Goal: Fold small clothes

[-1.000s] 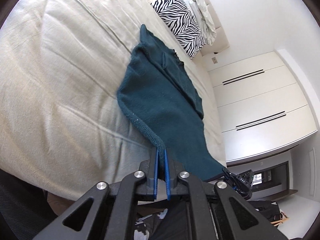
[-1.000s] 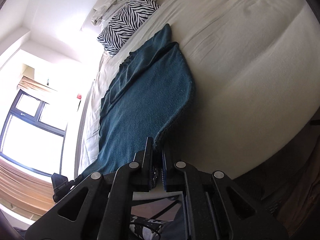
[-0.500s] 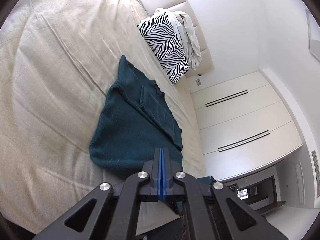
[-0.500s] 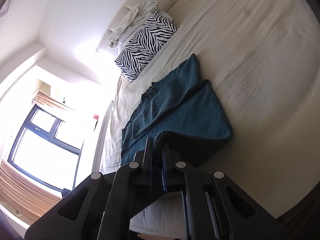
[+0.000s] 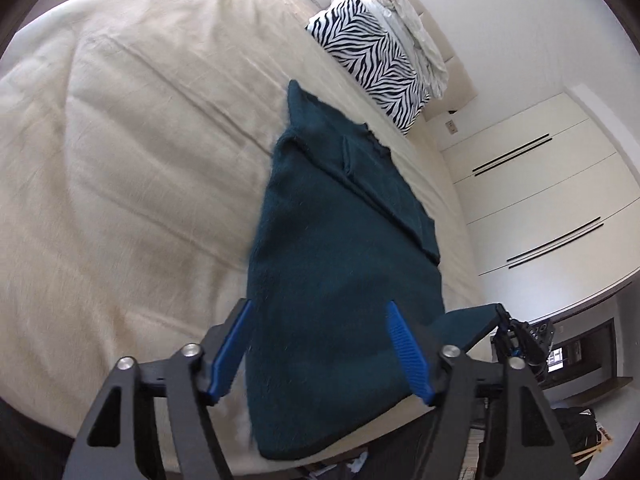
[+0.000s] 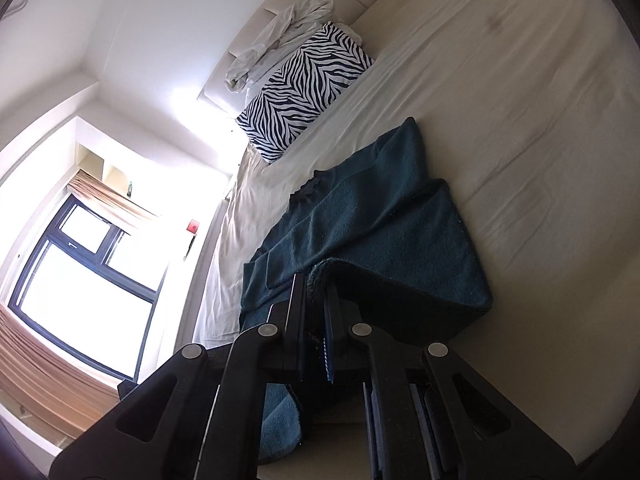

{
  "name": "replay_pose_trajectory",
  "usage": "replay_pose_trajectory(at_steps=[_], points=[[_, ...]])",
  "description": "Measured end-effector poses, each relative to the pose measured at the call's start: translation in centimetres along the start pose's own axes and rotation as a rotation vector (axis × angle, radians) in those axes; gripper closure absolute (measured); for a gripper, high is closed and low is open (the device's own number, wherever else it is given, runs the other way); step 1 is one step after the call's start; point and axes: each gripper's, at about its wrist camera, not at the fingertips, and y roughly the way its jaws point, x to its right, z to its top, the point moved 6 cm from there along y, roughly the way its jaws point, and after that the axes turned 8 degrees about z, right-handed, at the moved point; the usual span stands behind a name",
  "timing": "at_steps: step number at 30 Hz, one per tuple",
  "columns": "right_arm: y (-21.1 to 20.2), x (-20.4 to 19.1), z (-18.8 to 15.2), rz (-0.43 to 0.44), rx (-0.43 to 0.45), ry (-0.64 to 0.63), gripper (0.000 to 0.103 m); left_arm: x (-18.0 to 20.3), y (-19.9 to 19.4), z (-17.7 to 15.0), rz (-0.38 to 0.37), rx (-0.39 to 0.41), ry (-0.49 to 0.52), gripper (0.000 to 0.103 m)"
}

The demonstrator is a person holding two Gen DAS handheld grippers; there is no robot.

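Note:
A dark teal knitted sweater (image 5: pixel 332 264) lies lengthwise on the cream bed, its lower part folded over near the bed's front edge. My left gripper (image 5: pixel 320 340) is open just above that folded part, with its blue fingers (image 5: pixel 404 344) spread and empty. In the right wrist view the sweater (image 6: pixel 400 236) shows its hem lifted into a raised fold. My right gripper (image 6: pixel 316 300) is shut on that hem edge and holds it above the bed.
A zebra-print pillow (image 5: pixel 372 56) with a crumpled white cloth (image 5: pixel 416 40) lies at the headboard. White wardrobe doors (image 5: pixel 532 200) stand beside the bed. A window (image 6: pixel 80 264) shows in the right wrist view. The cream sheet (image 5: pixel 140 160) spreads wide to the sweater's left.
My left gripper has opened and let go of the sweater's hem. Both grippers carried the hem up the bed, folding the lower part over; the right one still holds its edge.

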Motion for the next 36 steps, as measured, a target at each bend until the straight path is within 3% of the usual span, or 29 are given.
replay_pose_trajectory(at_steps=[5, 7, 10, 13, 16, 19, 23, 26, 36], points=[[-3.8, 3.1, -3.9, -0.027, 0.009, 0.064, 0.097, -2.7, 2.3, -6.6, -0.004, -0.162, -0.083, 0.03], [-5.4, 4.8, -5.2, -0.034, 0.026, 0.113, 0.097, -3.3, 3.1, -7.9, 0.032, -0.171, -0.069, 0.033], [-7.3, 7.2, -7.0, -0.046, 0.042, 0.179, 0.097, -3.5, 3.3, -8.1, 0.019, -0.147, -0.074, 0.033], [-8.1, 8.9, -8.7, -0.076, 0.036, 0.192, 0.097, -3.6, 3.7, -8.1, -0.055, -0.139, -0.079, 0.032], [-8.3, 10.0, -9.7, -0.064, 0.042, 0.219, 0.097, -4.9, 4.2, -7.8, -0.179, -0.124, -0.185, 0.033], [-8.4, 10.6, -10.2, -0.06, 0.04, 0.235, 0.097, -5.9, 4.1, -7.7, -0.24, -0.137, -0.254, 0.043], [-7.9, 10.2, -9.9, -0.052, 0.041, 0.226, 0.097, -5.8, 4.2, -8.8, -0.227, -0.177, -0.219, 0.074], [-7.8, 10.1, -9.9, -0.055, 0.038, 0.228, 0.097, -5.6, 4.5, -9.4, -0.244, -0.187, -0.241, 0.083], [-7.9, 10.0, -10.3, -0.066, 0.032, 0.233, 0.097, -5.7, 2.6, -8.0, -0.342, -0.14, -0.305, 0.095]])
